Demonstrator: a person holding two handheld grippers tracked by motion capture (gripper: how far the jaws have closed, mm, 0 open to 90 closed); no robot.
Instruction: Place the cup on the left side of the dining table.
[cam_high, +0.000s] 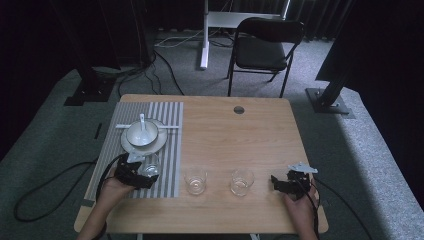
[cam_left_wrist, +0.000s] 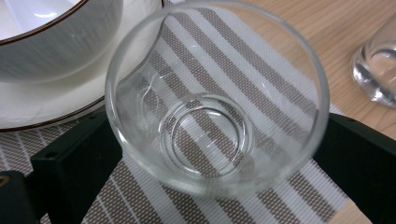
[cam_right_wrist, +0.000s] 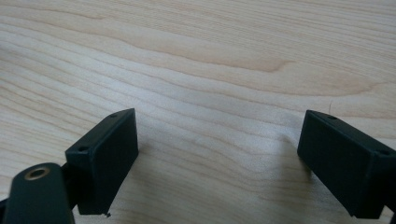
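we have the left gripper (cam_high: 141, 172) at the near end of the striped placemat (cam_high: 172, 145), with a clear glass (cam_left_wrist: 212, 100) standing between its jaws. the jaws sit wide on either side of it, apparently let go rather than squeezing, so the glass rests on the mat, just beside the plate (cam_high: 131, 147) and bowl (cam_high: 142, 133), like a place setting. two more glasses (cam_high: 195, 180) wait on the bare wooden table (cam_high: 240, 135), probably next in line. our right gripper (cam_high: 286, 183) rests apart at the near right, jaws spread over plain wood, grasping nothing.
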